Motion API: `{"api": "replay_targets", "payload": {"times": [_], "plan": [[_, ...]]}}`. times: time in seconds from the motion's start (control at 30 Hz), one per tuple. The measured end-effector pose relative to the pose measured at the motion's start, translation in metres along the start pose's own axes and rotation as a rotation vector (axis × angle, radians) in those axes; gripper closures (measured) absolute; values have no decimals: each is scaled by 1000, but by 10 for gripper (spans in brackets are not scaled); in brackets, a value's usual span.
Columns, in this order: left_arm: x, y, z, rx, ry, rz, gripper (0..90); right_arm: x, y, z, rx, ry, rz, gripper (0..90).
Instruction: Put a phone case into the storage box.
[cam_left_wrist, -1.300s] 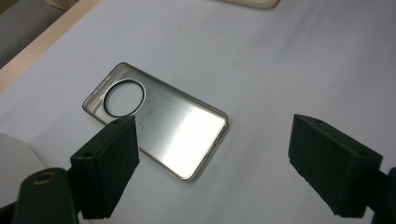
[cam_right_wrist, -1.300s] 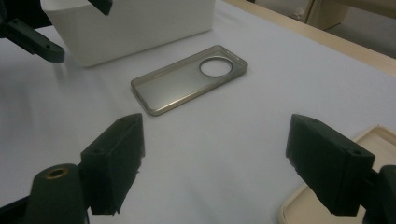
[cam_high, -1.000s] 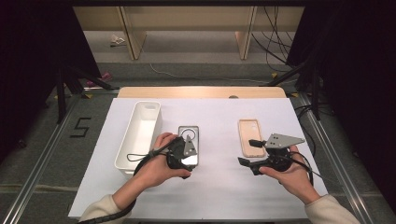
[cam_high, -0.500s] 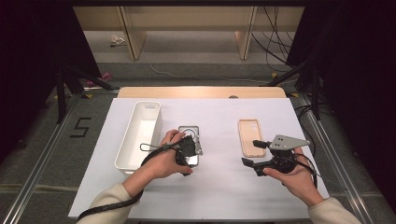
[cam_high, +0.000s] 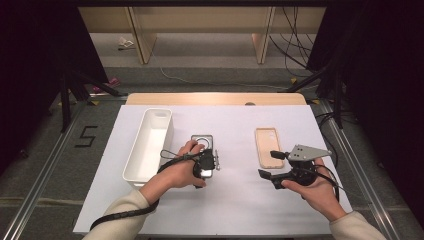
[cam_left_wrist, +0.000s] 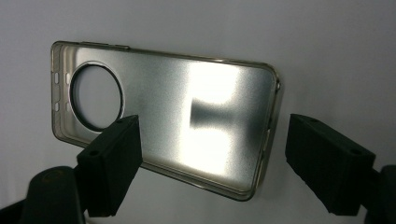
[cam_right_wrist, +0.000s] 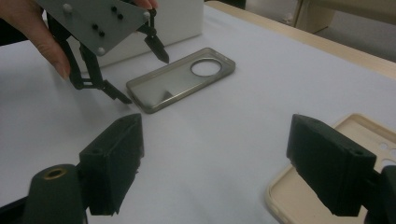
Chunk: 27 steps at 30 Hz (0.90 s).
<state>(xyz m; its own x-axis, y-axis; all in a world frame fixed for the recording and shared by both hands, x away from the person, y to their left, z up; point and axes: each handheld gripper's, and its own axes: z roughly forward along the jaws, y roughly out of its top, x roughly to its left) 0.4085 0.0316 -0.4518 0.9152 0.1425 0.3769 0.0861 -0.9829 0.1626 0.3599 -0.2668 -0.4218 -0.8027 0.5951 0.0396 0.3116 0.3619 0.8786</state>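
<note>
A grey translucent phone case (cam_left_wrist: 187, 107) with a round camera hole lies flat on the white table top (cam_high: 235, 200). My left gripper (cam_left_wrist: 212, 163) hangs just above its plain end, jaws wide apart on either side of that end and not pressing on it. From above, the left gripper (cam_high: 207, 167) points down over the near half of the grey case (cam_high: 202, 142). My right gripper (cam_high: 267, 164) is open and holds nothing, just in front of a beige phone case (cam_high: 269, 147). The right gripper view shows its jaws (cam_right_wrist: 215, 168) apart over bare table, the beige case (cam_right_wrist: 285, 196) at lower right.
A long white bin (cam_high: 150, 142) stands left of the grey case, close to the left hand. A wooden strip (cam_high: 215, 98) runs along the table's far edge. In the right gripper view the left gripper (cam_right_wrist: 142, 77) hovers at the near end of the grey case (cam_right_wrist: 187, 77).
My left gripper has sunk toward the grey case and tipped down over its near end. Its jaws stay apart. The right hand has kept still.
</note>
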Motion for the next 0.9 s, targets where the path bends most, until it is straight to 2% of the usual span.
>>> {"api": "replay_targets", "payload": {"times": [0.23,0.27,0.3,0.33,0.73,0.9], "plan": [[2,-1,8,29,-9,24,187,0,0,0,0,3,3,198],[1,-2,9,26,-12,10,188,0,0,0,1,3,3,198],[3,-2,9,31,-11,24,189,0,0,0,0,4,3,198],[2,-3,10,31,-13,11,189,0,0,0,-1,3,2,198],[3,-2,11,32,-25,22,218,0,0,0,2,5,3,199],[4,0,10,43,-65,26,287,0,0,0,1,7,1,199]]}}
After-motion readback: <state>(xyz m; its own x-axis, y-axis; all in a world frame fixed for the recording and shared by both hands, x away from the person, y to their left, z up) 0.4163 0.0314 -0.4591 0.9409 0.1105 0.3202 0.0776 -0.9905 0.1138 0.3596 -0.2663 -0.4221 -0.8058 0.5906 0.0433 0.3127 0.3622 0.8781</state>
